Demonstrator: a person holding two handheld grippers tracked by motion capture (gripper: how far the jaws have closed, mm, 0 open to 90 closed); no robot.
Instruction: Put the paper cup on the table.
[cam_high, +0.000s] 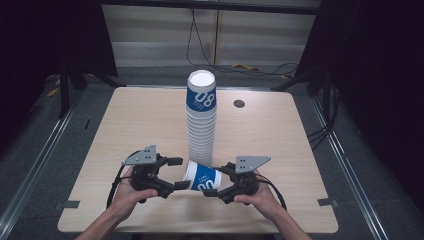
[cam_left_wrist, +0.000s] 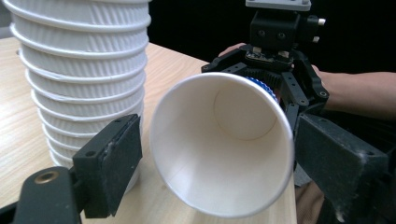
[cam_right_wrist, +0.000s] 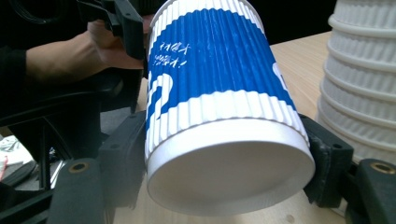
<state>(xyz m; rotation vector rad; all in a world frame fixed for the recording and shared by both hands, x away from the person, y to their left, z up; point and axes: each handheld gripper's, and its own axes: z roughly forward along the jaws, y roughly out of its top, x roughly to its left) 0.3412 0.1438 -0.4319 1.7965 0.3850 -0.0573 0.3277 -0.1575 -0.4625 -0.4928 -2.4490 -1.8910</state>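
Note:
A tall stack of white ribbed paper cups (cam_high: 201, 120), topped by a blue-banded one, stands mid-table. One blue and white cup (cam_high: 202, 178) lies on its side just above the table in front of the stack. My right gripper (cam_high: 216, 180) is shut on its base end; in the right gripper view the jaws press both sides of the cup (cam_right_wrist: 215, 84) near its bottom. My left gripper (cam_high: 178, 173) is open at the cup's mouth. In the left gripper view the white inside of the cup (cam_left_wrist: 224, 140) faces me between the spread jaws, with the stack (cam_left_wrist: 79, 70) at left.
The wooden table (cam_high: 140, 125) has a round dark grommet (cam_high: 239, 103) at the back right. Cables lie on the floor behind it, and dark curtains hang on both sides. The stack (cam_right_wrist: 364, 84) stands close beside the held cup.

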